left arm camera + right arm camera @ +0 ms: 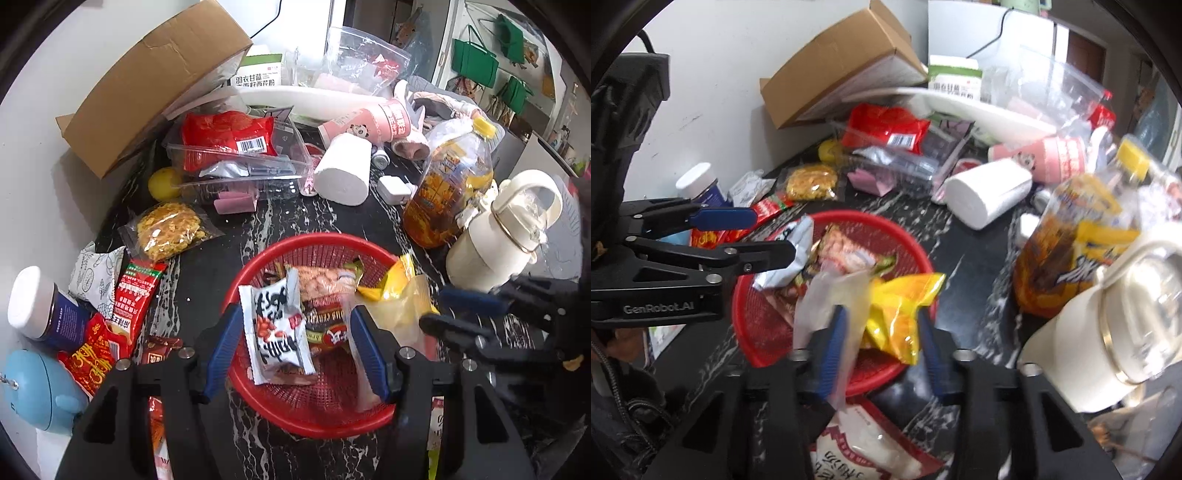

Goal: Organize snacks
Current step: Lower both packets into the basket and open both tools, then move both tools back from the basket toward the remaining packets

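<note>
A red mesh basket (pixel 325 413) (pixel 764 317) sits on the dark marble table and holds several snack packs. My left gripper (pixel 295 347) (pixel 768 236) is open above the basket, its jaws on either side of a white packet with black writing (pixel 277 328) (pixel 792 254) that lies in the basket. My right gripper (pixel 882 343) (pixel 454 314) is open over the basket's near rim, with a yellow snack bag (pixel 901 310) (pixel 391 284) and a clear plastic bag (pixel 831 295) between its jaws, neither clamped.
Loose snacks lie left of the basket: a noodle cake bag (pixel 170 229), red packets (pixel 136 295), a white-capped jar (pixel 40 306). An oil bottle (pixel 450 184), a cream kettle (pixel 495 236), a paper roll (pixel 345 170), a clear tray (pixel 240 162) and a cardboard box (pixel 155 81) crowd the back.
</note>
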